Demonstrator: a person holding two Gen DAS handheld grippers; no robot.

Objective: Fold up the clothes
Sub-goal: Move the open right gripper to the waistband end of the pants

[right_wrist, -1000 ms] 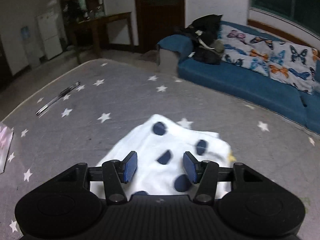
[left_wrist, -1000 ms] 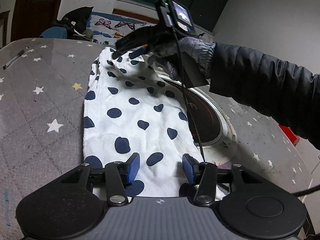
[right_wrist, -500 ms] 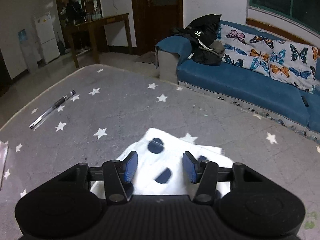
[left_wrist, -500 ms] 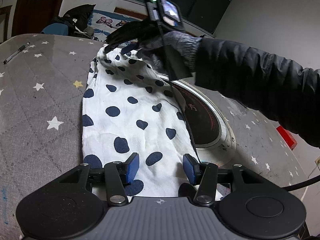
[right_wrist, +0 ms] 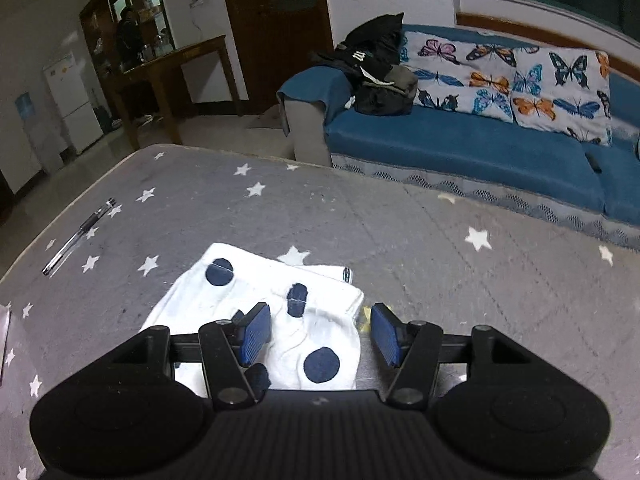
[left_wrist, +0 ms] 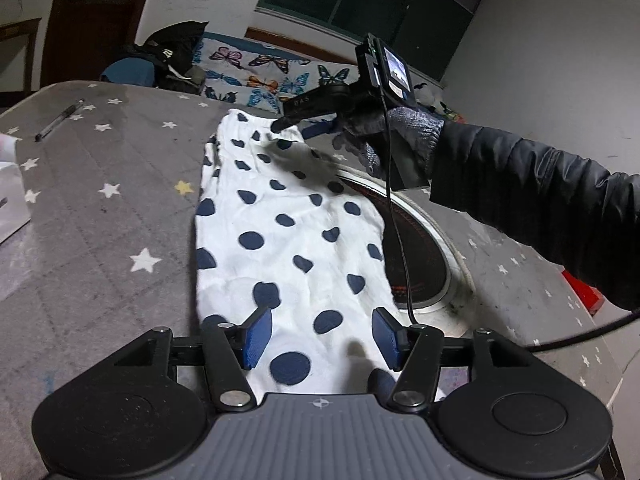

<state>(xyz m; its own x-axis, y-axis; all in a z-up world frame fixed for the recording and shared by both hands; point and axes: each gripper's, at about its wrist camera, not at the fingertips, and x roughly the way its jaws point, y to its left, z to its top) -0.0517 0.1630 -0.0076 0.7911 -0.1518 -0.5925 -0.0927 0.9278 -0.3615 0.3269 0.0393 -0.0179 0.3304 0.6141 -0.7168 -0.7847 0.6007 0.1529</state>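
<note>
A white garment with dark blue dots [left_wrist: 288,232] lies lengthwise on the grey star-patterned table cover [left_wrist: 100,216]. My left gripper [left_wrist: 322,340] is open and empty, just above the garment's near end. My right gripper [right_wrist: 320,336] is open and empty over the garment's far end [right_wrist: 280,312]. It shows in the left wrist view [left_wrist: 304,124], held by a gloved hand above the far edge of the garment.
A round black cooktop [left_wrist: 416,248] set in the table lies partly under the garment's right side. A pen [right_wrist: 78,238] lies at the table's left edge. A white box [left_wrist: 10,196] stands at the left. A blue sofa [right_wrist: 460,140] stands beyond the table.
The right gripper has lifted and pulled back from the garment's far end. More of the table and sofa shows in its view. The left gripper has barely moved.
</note>
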